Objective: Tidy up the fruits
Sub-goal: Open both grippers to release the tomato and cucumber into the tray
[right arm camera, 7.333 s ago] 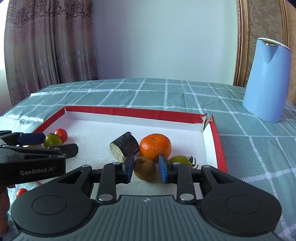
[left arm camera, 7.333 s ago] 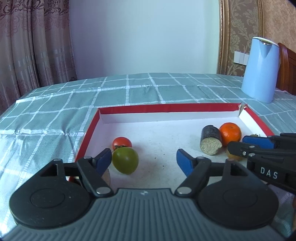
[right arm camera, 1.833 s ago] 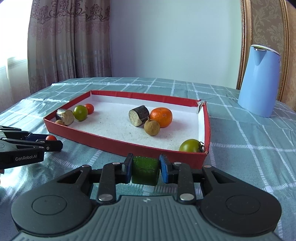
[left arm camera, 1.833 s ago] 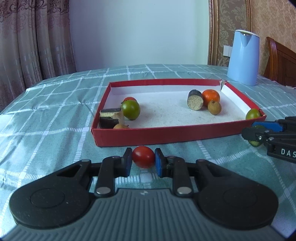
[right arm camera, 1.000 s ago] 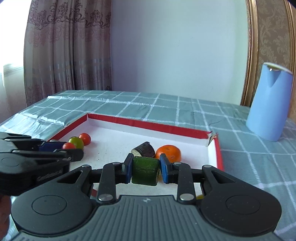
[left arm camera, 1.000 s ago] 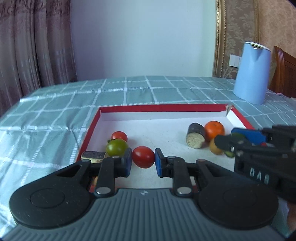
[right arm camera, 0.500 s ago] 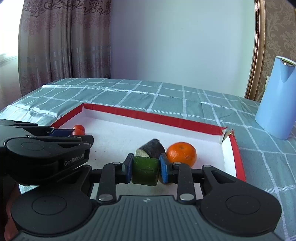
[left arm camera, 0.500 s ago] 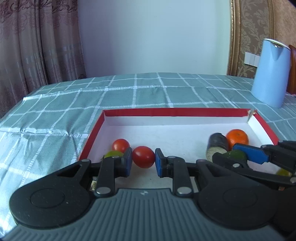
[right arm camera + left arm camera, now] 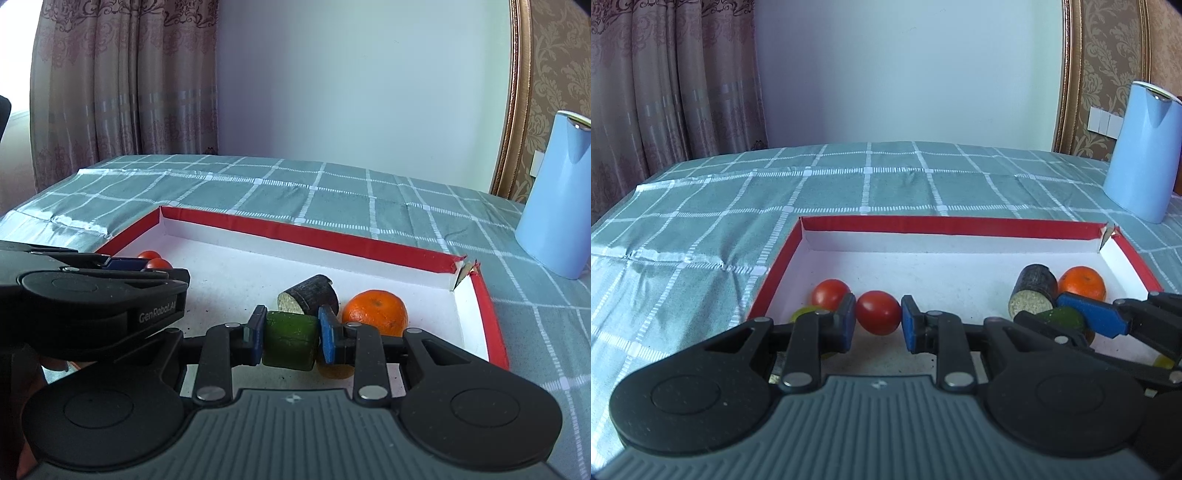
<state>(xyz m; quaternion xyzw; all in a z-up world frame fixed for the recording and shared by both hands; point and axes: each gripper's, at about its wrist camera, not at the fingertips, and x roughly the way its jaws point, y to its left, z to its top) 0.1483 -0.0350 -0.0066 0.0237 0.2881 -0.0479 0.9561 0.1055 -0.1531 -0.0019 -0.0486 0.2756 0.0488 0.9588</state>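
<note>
My left gripper (image 9: pixel 878 324) is shut on a red cherry tomato (image 9: pixel 878 312), held over the left part of the red-rimmed white tray (image 9: pixel 945 223). A second red tomato (image 9: pixel 829 293) and a green tomato (image 9: pixel 802 314) lie just behind its left finger. My right gripper (image 9: pixel 291 339) is shut on a dark green fruit chunk (image 9: pixel 291 345), held over the tray's right part near a dark cut cylinder (image 9: pixel 310 293) and an orange (image 9: pixel 376 312). In the left wrist view the right gripper (image 9: pixel 1071 319) comes in from the right with the green chunk (image 9: pixel 1062 319).
A light blue kettle (image 9: pixel 1141 151) stands on the checked green tablecloth (image 9: pixel 701 221) beyond the tray's far right corner. A brownish fruit (image 9: pixel 334 371) lies under my right finger. Curtains hang at the back left. The two grippers are close side by side over the tray.
Both grippers moved forward and slightly down from the tray's front edge to over its inside, each still holding its fruit. In the last half second they barely moved.
</note>
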